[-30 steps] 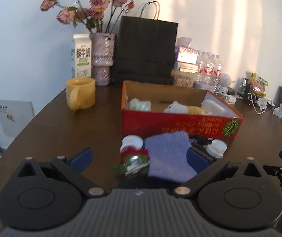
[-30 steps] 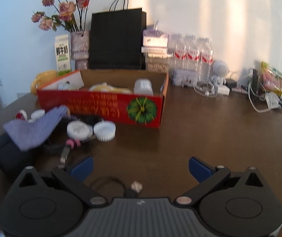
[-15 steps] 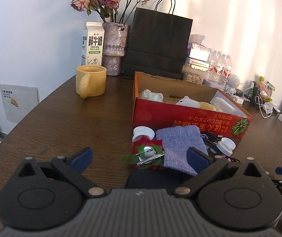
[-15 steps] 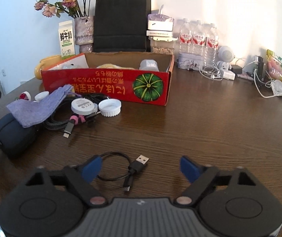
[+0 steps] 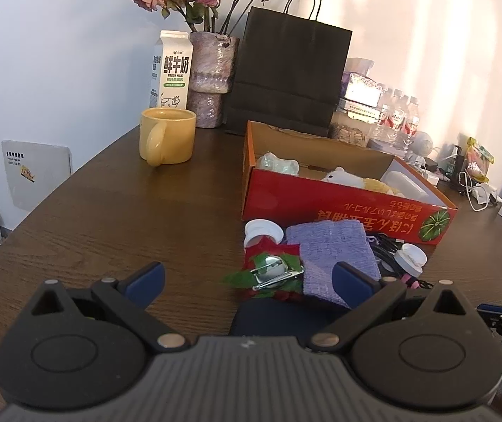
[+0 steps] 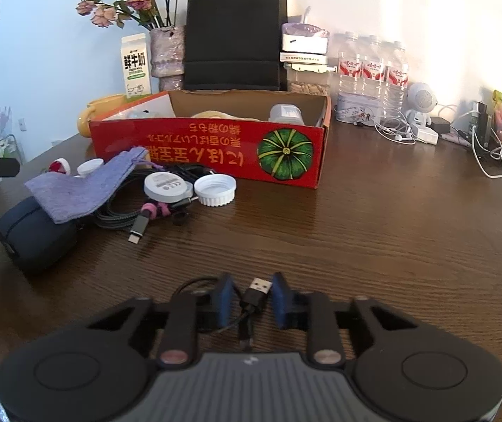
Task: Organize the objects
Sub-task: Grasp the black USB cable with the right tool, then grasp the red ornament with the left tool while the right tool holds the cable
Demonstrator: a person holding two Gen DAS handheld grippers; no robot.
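Right wrist view: my right jaws have just closed on the cable; left jaws stand wide. Box part filled; pouch, caps, cords wait on the worktop.

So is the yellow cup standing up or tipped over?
Standing up. The yellow cup sits on its base on the table, mouth upward.

Short black USB cable, looped, on the brown table, plug toward the red box.
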